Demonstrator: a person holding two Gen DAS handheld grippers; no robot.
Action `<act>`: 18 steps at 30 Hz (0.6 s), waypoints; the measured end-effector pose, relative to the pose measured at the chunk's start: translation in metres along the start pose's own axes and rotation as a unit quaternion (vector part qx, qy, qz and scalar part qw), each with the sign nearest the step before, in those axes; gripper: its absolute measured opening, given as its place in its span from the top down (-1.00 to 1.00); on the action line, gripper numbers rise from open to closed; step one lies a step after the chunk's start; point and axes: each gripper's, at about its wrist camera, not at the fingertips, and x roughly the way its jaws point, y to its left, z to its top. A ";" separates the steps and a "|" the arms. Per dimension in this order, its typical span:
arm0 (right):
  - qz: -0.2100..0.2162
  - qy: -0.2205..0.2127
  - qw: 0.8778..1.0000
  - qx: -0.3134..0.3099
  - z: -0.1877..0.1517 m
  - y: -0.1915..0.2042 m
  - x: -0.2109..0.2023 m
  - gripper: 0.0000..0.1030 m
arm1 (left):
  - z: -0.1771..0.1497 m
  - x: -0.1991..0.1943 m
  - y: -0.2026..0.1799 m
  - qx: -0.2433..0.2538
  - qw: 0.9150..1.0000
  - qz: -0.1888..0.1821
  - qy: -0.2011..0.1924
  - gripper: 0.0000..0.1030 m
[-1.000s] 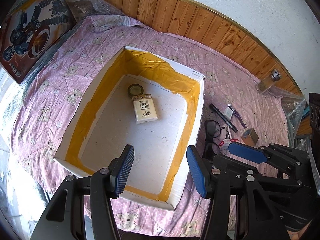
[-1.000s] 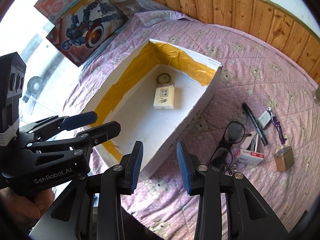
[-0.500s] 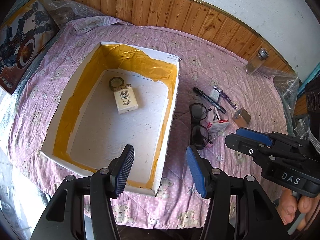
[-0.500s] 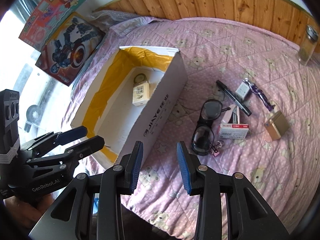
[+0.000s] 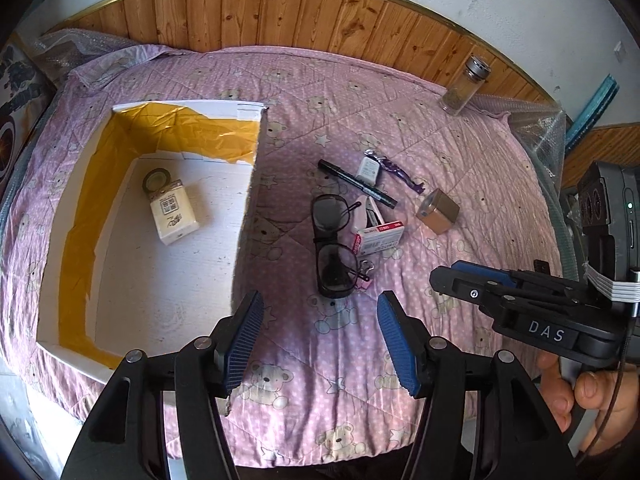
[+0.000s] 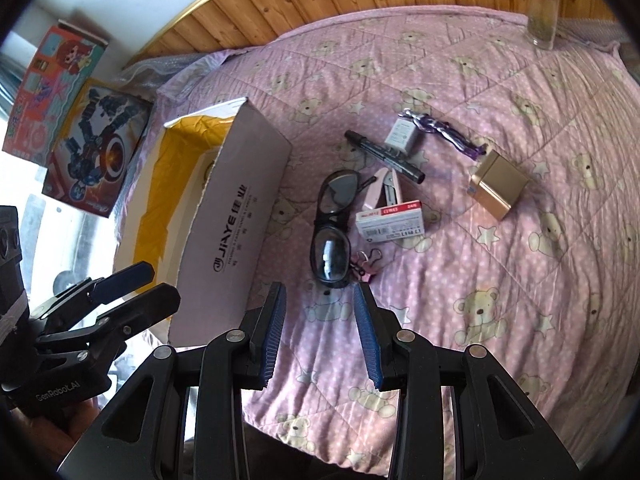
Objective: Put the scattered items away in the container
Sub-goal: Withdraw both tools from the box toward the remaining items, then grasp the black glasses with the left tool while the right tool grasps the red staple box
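Observation:
The white box (image 5: 92, 200) lined with yellow tape sits left on the pink quilt, holding a cream pack (image 5: 174, 216) and a tape roll (image 5: 156, 178). To its right lie black glasses (image 5: 335, 270) (image 6: 332, 256), a marker (image 5: 356, 182), a white charger (image 5: 369, 168), a purple trinket (image 5: 400, 172), a gold box (image 5: 438, 210), a red-and-white box (image 5: 380, 238), a pink stapler (image 5: 362, 216) and a pink binder clip (image 5: 364, 276). My left gripper (image 5: 318, 308) hangs open just short of the glasses. My right gripper (image 6: 319, 296) is open too, close behind them.
A glass jar (image 5: 464, 88) stands at the quilt's far right by the wooden headboard (image 5: 280, 12). Toy boxes (image 6: 96, 148) lean beyond the box on the left. Bubble wrap (image 5: 536, 128) covers the right corner. A hand (image 5: 592, 396) holds the right gripper.
Both grippers have swung right, away from over the box, and now face the scattered items. Both stay open with nothing held.

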 end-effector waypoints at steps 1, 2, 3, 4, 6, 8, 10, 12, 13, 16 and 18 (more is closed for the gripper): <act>-0.001 0.001 1.000 0.006 0.000 -0.005 0.001 0.27 | 0.003 0.005 -0.004 0.002 1.000 -0.005 0.005 -0.21; -0.002 0.001 1.000 0.012 0.000 -0.010 0.002 0.27 | 0.005 0.010 -0.008 0.005 1.000 -0.008 0.009 -0.21; -0.002 0.002 1.000 0.018 0.000 -0.016 0.003 0.27 | 0.007 0.015 -0.012 0.008 1.000 -0.010 0.013 -0.21; -0.003 0.004 1.000 0.024 0.000 -0.021 0.005 0.27 | 0.009 0.020 -0.016 0.012 1.000 -0.009 0.016 -0.21; -0.004 0.004 0.999 0.035 0.000 -0.031 0.007 0.27 | 0.013 0.032 -0.024 0.018 0.999 -0.011 0.024 -0.22; -0.006 0.005 0.999 0.050 0.000 -0.042 0.009 0.27 | 0.017 0.046 -0.030 0.022 0.999 -0.015 0.036 -0.24; -0.006 0.006 0.998 0.067 0.000 -0.055 0.011 0.27 | 0.020 0.059 -0.034 0.024 0.998 -0.017 0.047 -0.24; -0.002 0.009 0.996 0.086 0.001 -0.067 0.014 0.26 | 0.022 0.073 -0.038 0.024 0.998 -0.020 0.055 -0.24; 0.000 0.012 0.995 0.095 0.001 -0.072 0.016 0.26 | 0.023 0.081 -0.039 0.024 0.998 -0.017 0.060 -0.25; 0.005 0.019 0.994 0.111 0.004 -0.082 0.024 0.23 | 0.025 0.106 -0.040 0.018 0.997 -0.012 0.077 -0.25; 0.005 0.024 0.993 0.112 0.007 -0.085 0.031 0.21 | 0.025 0.122 -0.039 0.013 0.996 -0.008 0.089 -0.25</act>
